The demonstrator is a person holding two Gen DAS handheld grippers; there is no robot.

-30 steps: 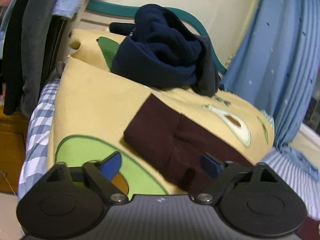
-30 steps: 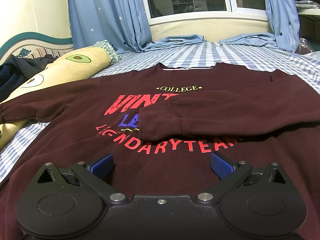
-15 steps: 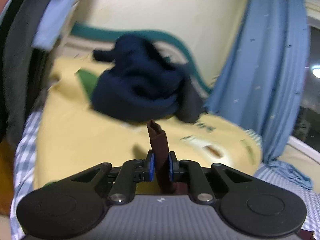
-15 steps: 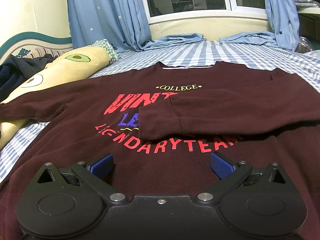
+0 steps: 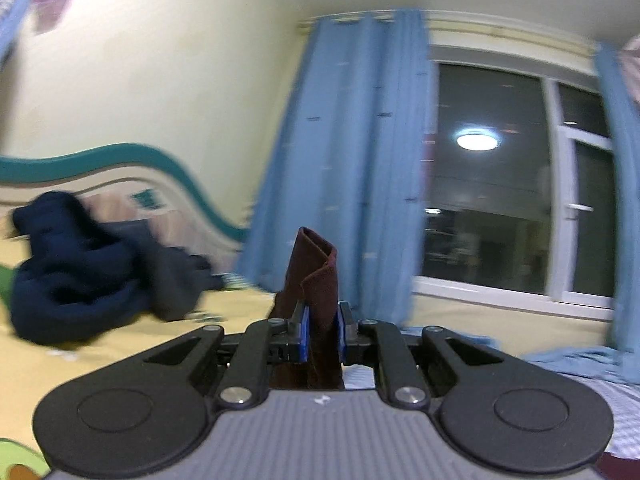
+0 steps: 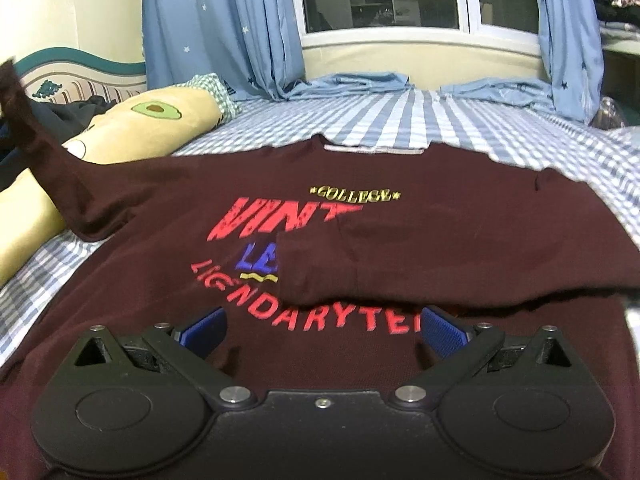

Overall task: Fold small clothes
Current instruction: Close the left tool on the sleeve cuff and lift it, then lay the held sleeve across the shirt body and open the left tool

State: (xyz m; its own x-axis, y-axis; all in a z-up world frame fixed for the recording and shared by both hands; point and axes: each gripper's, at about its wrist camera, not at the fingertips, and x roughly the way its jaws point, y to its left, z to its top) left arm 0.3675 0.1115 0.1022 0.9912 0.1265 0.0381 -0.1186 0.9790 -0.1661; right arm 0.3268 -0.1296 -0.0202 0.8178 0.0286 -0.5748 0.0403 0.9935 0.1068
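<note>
One maroon sweatshirt flat on checked bed; left claw clamped on its one raised sleeve cuff; right claw apart, empty; two blue curtains.

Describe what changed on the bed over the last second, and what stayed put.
The left gripper closed on the cuff of the maroon printed sweatshirt's sleeve and lifted it off the yellow avocado-print pillow; that sleeve now rises at the left in the right wrist view. The right gripper stayed open over the hem, and the other sleeve remained folded across the chest.
</note>
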